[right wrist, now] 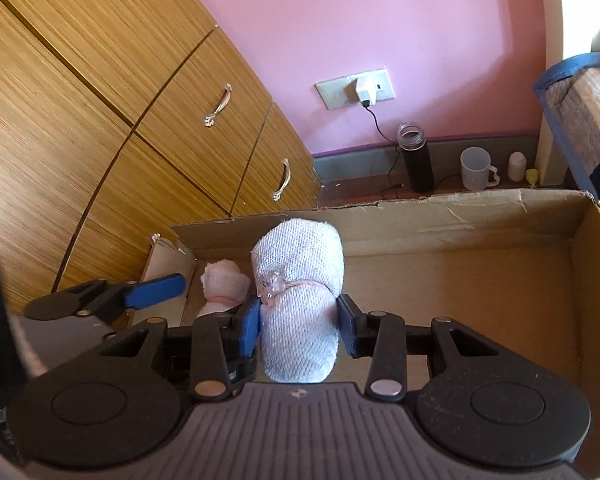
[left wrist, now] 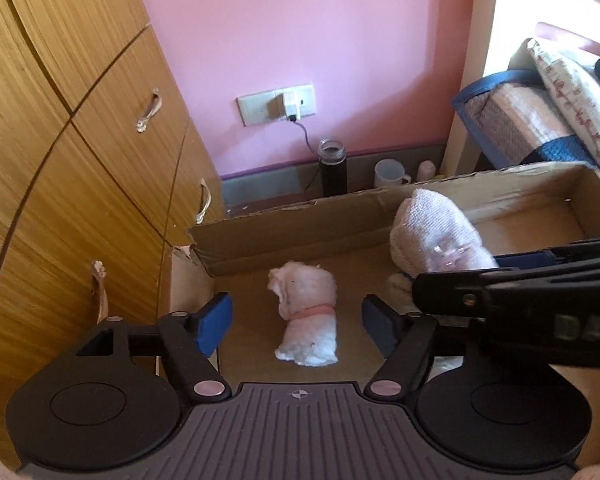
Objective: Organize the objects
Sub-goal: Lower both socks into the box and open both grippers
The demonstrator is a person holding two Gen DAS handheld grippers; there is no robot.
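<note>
Left wrist: towel roll between fingers.

Each camera sits just behind its own gripper and looks steeply down along the fingers into an open cardboard box, toward the pink wall behind it. The left wrist view hangs close over the box's left end, beside the cabinet. The right wrist view sits further right and takes in the box's right wall. Both share the box floor, its far wall, the wall socket and the bottle.
</note>
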